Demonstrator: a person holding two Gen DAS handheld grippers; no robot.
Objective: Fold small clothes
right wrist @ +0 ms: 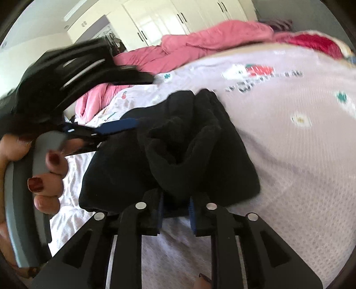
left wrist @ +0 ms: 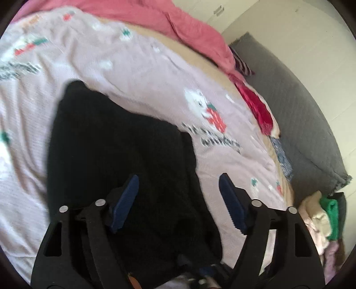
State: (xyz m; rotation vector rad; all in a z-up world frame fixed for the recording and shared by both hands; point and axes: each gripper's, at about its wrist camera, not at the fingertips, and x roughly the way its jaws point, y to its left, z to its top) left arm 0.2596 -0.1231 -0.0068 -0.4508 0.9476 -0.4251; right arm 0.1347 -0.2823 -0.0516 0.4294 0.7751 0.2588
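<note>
A small black garment [left wrist: 115, 142] lies on the pale lilac printed bedsheet [left wrist: 142, 73]. My left gripper [left wrist: 179, 184] is open just above the garment's near right part, its blue pads [left wrist: 125, 200] wide apart and holding nothing. In the right wrist view the same black garment [right wrist: 124, 164] lies partly folded, with a bunched fold [right wrist: 189, 146] raised toward the camera. My right gripper [right wrist: 175, 209] is shut on that bunched near edge. The left gripper [right wrist: 115, 129] shows there at the left, held by a hand [right wrist: 47, 175], over the garment's far side.
A pink duvet [left wrist: 178, 20] is heaped along the far side of the bed. A red cloth [left wrist: 258, 106] lies at the bed's right edge beside a grey mat [left wrist: 296, 115]. A pile of clothes [left wrist: 322, 220] sits at the lower right. White wardrobes [right wrist: 178, 15] stand behind the bed.
</note>
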